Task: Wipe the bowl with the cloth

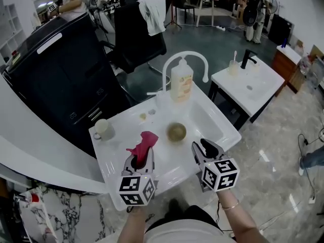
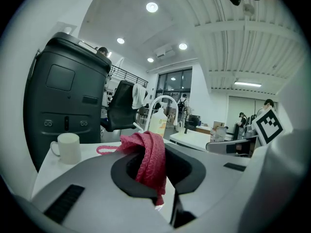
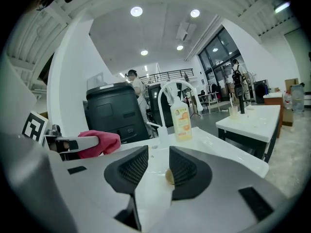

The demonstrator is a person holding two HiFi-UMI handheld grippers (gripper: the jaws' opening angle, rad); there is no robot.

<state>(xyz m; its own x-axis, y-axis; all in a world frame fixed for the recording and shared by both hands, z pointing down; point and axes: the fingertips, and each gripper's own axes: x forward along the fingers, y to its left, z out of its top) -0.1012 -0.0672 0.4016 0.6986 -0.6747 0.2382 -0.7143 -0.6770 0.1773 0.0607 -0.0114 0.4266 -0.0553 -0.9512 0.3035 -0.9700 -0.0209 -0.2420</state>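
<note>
Room: a big, bright workroom with a shiny grey floor [image 1: 273,151] and a black chair [image 1: 136,39].
Surface: a white sink [image 1: 215,130], smooth and glossy, with a curved white tap [image 1: 187,57].
Bowl [image 1: 176,132]: small, round and tan. It sits in the sink hollow, ahead of both grippers and touching neither.
Cloth [image 1: 143,145]: pink, knitted and bumpy.
Left gripper [image 1: 141,159]: clenched on the cloth.
Right gripper [image 1: 204,151]: jaws apart, nothing in them.
Others: 1 white mug [image 1: 103,128] and 1 pale bottle [image 1: 181,82].
Writing: the bottle has an orange label, too small to read.
</note>
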